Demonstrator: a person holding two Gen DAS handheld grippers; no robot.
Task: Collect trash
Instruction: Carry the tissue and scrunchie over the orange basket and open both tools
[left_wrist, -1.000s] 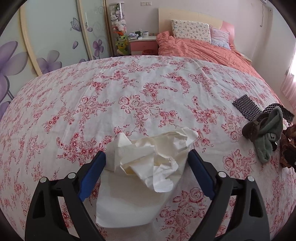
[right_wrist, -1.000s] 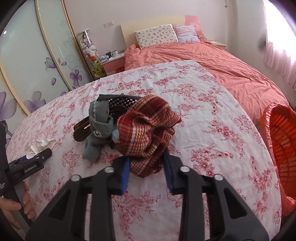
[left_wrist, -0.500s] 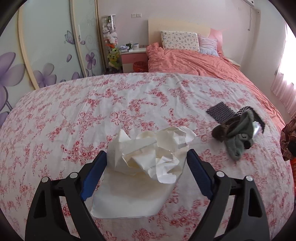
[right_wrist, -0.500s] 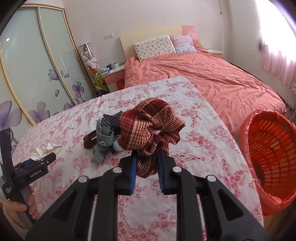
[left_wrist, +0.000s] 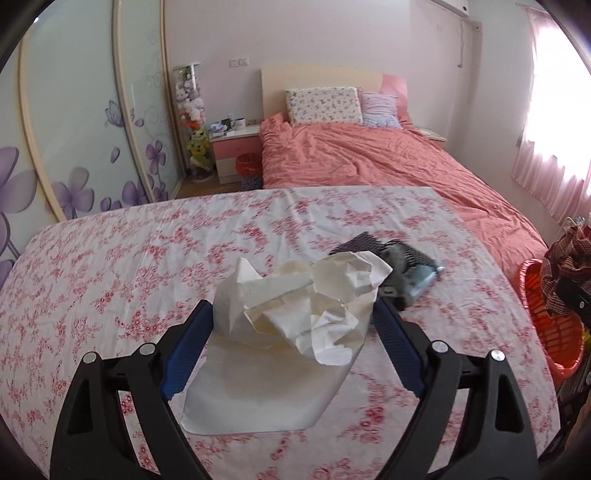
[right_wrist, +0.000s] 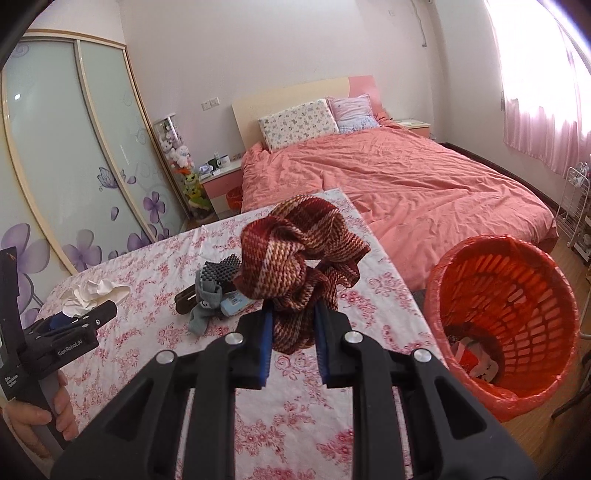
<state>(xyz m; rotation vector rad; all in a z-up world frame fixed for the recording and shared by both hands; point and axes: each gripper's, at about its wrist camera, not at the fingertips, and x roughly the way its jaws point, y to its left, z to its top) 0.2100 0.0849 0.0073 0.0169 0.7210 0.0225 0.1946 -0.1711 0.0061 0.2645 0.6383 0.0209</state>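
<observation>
My left gripper (left_wrist: 293, 314) is shut on a crumpled white paper (left_wrist: 303, 302) and holds it above the floral table (left_wrist: 110, 280). A flat white sheet (left_wrist: 258, 391) hangs or lies under it. My right gripper (right_wrist: 291, 321) is shut on a red plaid cloth (right_wrist: 299, 247), raised over the table's right part, left of the orange trash basket (right_wrist: 506, 291). The basket holds some scraps. The cloth also shows at the right edge of the left wrist view (left_wrist: 565, 258). The left gripper with its paper (right_wrist: 92, 291) shows in the right wrist view.
A grey sock (right_wrist: 205, 306), a black mesh piece (right_wrist: 221, 267), a dark flat item (right_wrist: 186, 299) and a small blue object (right_wrist: 232, 304) lie together on the table. A bed with a coral cover (right_wrist: 406, 177) stands behind. A white wire rack (right_wrist: 576, 206) stands at the far right.
Both grippers have risen from the table with their loads. The right gripper has swung right with the plaid cloth, bringing the orange basket fully into view.
</observation>
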